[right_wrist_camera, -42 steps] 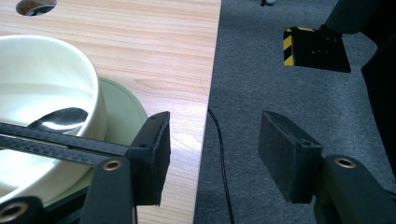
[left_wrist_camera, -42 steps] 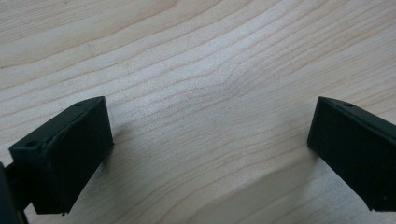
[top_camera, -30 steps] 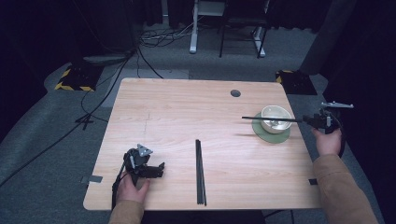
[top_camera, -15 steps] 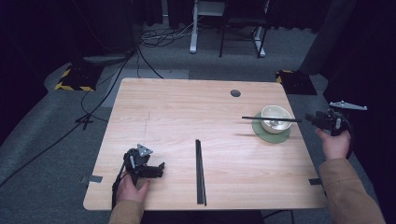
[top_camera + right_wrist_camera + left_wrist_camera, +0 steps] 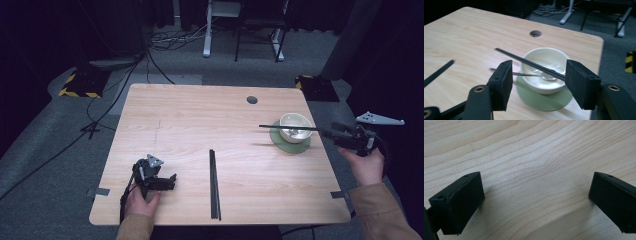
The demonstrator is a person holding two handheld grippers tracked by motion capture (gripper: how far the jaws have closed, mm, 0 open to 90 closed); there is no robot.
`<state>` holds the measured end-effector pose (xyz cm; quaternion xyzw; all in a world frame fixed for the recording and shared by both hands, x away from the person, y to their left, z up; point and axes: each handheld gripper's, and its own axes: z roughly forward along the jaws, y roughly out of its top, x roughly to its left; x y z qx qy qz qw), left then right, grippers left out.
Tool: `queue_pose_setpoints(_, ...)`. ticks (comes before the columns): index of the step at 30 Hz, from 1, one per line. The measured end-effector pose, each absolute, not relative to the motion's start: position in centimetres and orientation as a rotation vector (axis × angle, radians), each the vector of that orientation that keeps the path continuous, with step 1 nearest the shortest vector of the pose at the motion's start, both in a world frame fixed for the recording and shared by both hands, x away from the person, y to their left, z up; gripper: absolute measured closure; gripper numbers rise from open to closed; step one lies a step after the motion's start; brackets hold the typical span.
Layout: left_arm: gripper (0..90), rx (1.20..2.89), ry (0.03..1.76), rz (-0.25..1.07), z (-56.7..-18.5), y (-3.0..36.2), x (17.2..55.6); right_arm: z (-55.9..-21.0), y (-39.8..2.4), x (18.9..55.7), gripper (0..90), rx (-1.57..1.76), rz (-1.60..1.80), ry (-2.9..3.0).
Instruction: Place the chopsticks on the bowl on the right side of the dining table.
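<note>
Right gripper (image 5: 336, 136) held off the table's right edge, level with the bowl, in the person's right hand (image 5: 367, 165). In the right gripper view its jaws stand well apart, around nothing I can confirm; a chopstick (image 5: 530, 64) runs across the bowl's rim and ends at the inner face of one jaw. From above, the same chopstick (image 5: 292, 128) lies level over the bowl, one end at the gripper, the other pointing toward the table's middle. Whether that jaw is touching the stick or just in front of it, cannot tell.

Bowl (image 5: 295, 127), pale, sits on a green saucer (image 5: 282, 143) near the right edge. A thin metal handle (image 5: 522, 74), likely a spoon, leans into the bowl.

Left gripper (image 5: 170, 182) rests on the table (image 5: 190, 120) near the front left corner, left hand (image 5: 141, 201) behind it. Its own view looks down on bare wood grain with jaws spread wide, nothing between them.

A pair of black chopsticks (image 5: 214, 184) lies side by side near the middle of the front edge, running front to back.

Small round hole (image 5: 252, 100) in the table toward the far right.
</note>
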<state>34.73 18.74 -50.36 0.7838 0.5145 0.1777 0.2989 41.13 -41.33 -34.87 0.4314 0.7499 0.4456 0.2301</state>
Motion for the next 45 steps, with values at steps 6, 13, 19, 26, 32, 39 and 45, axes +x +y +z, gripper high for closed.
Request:
queue_pose_setpoints(6, 0.2, 2.082, 1.364, 0.474, -50.4, 18.8, 34.7, -34.5, -39.7, 39.7, 38.2, 1.165, 1.258, 2.147)
queue_pose_setpoints(13, 0.2, 2.100, 1.329, 0.471, -50.4, 19.0, 34.8, -34.9, -37.9, 38.0, 34.9, 1.152, 1.260, 2.236)
queue_pose_setpoints(19, 0.2, 2.118, 1.286, 0.451, -50.4, 19.4, 34.7, -35.5, -35.9, 36.7, 33.8, 1.109, 1.216, 2.292)
queue_pose_setpoints(26, 0.4, 2.122, 1.276, 0.441, -50.4, 19.6, 34.6, -37.4, -33.9, 35.4, 32.6, 1.095, 1.261, 2.335)
queue_pose_setpoints(32, 0.4, 2.116, 1.285, 0.439, -50.4, 19.6, 34.4, -39.9, -32.3, 34.5, 33.0, 1.076, 1.268, 2.335)
queue_pose_setpoints(39, 0.4, 2.120, 1.284, 0.440, -50.4, 19.7, 34.4, -42.2, -30.8, 34.6, 33.2, 1.065, 1.184, 2.395)
queue_pose_setpoints(45, 0.4, 2.120, 1.285, 0.440, -50.4, 19.7, 34.4, -44.0, -29.6, 34.6, 33.2, 1.056, 1.113, 2.443)
